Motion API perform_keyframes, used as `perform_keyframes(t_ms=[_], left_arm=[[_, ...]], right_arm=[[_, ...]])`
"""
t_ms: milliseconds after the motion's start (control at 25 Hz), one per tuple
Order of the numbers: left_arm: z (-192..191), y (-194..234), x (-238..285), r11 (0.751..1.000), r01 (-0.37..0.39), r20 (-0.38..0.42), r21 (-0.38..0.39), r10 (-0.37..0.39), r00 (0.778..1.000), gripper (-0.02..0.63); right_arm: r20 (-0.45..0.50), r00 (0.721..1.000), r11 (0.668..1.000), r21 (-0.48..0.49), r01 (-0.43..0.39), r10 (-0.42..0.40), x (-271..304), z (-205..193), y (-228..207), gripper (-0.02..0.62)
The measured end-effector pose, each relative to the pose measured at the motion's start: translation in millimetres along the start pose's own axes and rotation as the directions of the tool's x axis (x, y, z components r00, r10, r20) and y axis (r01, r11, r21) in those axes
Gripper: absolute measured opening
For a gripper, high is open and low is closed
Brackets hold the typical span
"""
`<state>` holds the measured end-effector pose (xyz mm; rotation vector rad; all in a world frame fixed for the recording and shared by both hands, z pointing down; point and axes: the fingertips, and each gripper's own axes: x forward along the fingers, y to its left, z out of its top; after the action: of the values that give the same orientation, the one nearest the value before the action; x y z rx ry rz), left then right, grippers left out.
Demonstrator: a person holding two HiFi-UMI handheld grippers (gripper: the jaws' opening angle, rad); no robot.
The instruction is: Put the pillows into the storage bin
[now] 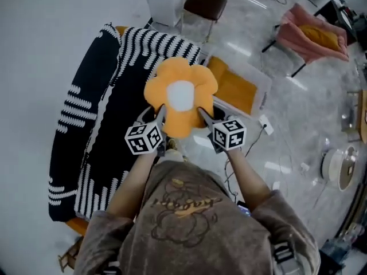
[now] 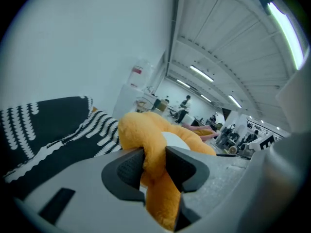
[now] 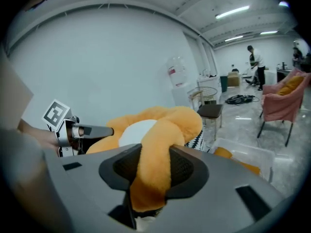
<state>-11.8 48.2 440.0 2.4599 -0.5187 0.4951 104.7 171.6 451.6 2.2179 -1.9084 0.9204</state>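
Pale polished floor spreads below you, with a black-and-white striped cover (image 1: 92, 130) on your left and a clear bin (image 1: 259, 82) on your right that has an orange cushion (image 1: 234, 87) lying in it. You hold a flower pillow (image 1: 180, 96), orange with a white centre, in the air between them, just left of the bin. Your left gripper (image 2: 154, 161) is clamped on one lower petal and your right gripper (image 3: 154, 166) on another, and the plush bunches between each pair of jaws. The pillow looks light, soft and floppy, not fragile, so it will likely sag and swing rather than slip. Petals make good handles. Pinching deep, near where a petal meets the centre, should give steadier control over the bin's rim.
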Motion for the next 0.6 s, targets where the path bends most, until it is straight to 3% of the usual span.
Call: perform_keyframes(t_ms=[280,600], left_arm=[[17.1,-85.4,139.9,0.981,0.177,-0.105,0.084,-0.168,0.980,0.127],[44.8,-179.9,289.1,0.914,0.372,-0.261,0.162,-0.324,0.909,0.126]], right_arm=[[0.053,0.980,0.977,0.111,0.185,-0.191,-25.4,24.0,-133.4,0.146],[0.079,0.921,0.901,0.252,0.352,-0.382,-45.9,64.1,-275.0,0.147]])
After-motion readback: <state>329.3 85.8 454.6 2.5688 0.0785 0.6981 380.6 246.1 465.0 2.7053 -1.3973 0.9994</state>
